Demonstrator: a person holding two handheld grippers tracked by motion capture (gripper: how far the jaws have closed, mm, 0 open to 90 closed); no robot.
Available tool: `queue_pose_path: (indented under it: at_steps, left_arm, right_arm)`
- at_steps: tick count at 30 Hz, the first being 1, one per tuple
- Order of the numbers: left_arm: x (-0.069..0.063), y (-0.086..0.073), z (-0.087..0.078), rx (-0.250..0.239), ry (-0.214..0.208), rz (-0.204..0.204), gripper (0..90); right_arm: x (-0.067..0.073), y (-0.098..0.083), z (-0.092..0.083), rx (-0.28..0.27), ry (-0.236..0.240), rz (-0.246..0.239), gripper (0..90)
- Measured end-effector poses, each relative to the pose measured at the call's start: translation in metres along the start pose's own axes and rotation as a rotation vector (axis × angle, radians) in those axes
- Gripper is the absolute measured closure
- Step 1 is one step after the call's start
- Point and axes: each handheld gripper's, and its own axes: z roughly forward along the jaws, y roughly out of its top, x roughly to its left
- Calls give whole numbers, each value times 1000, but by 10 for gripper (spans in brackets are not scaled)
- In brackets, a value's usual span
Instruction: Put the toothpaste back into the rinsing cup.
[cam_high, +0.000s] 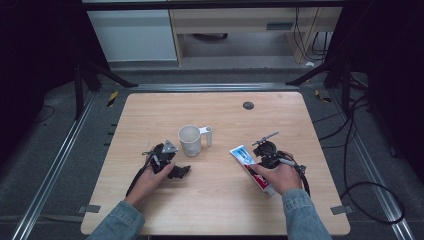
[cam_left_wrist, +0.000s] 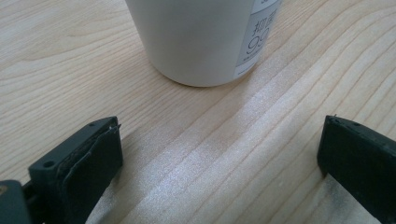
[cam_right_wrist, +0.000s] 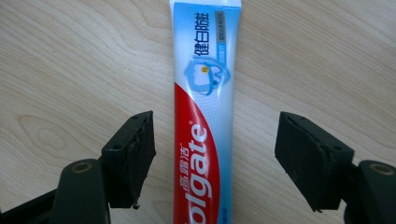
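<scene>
A red, white and blue toothpaste tube (cam_high: 244, 158) lies flat on the wooden table (cam_high: 215, 107), right of centre. My right gripper (cam_high: 261, 164) hangs over it. In the right gripper view the tube (cam_right_wrist: 205, 70) runs between the two black jaws of that gripper (cam_right_wrist: 215, 140), which stand open with a gap on each side. A white cup (cam_high: 190, 140) with a handle stands upright at the table's middle. My left gripper (cam_high: 182, 171) rests low on the table just in front of it. Seen from the left gripper (cam_left_wrist: 219, 144), open with bare wood between the jaws, the cup (cam_left_wrist: 196, 37) stands close ahead.
A small dark round grommet (cam_high: 248, 105) sits in the tabletop near the far edge. Beyond the table stand pale cabinets (cam_high: 132, 32) and black stand legs. Cables (cam_high: 360, 165) loop on the floor to the right. Bare wood lies along the near edge and far left.
</scene>
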Motion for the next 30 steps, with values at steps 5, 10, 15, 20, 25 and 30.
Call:
queue_pose_path:
  at_steps: [5, 10, 15, 20, 25, 30]
  left_arm:
    - [0, 0, 0, 0, 0, 0, 0]
    - [0, 0, 0, 0, 0, 0, 0]
    - [0, 0, 0, 0, 0, 1, 0]
    - [0, 0, 0, 0, 1, 1, 0]
    - [0, 0, 0, 0, 1, 1, 0]
    - [0, 0, 0, 0, 1, 1, 0]
  right_arm:
    - [4, 7, 11, 31, 1, -12, 296]
    - [6, 15, 22, 70, 1, -25, 306]
    - [5, 24, 34, 110, 4, -27, 323]
    - [2, 31, 45, 143, 10, -20, 333]
    - [1, 36, 49, 163, 13, -20, 344]
    - [-1, 40, 54, 180, 18, -29, 356]
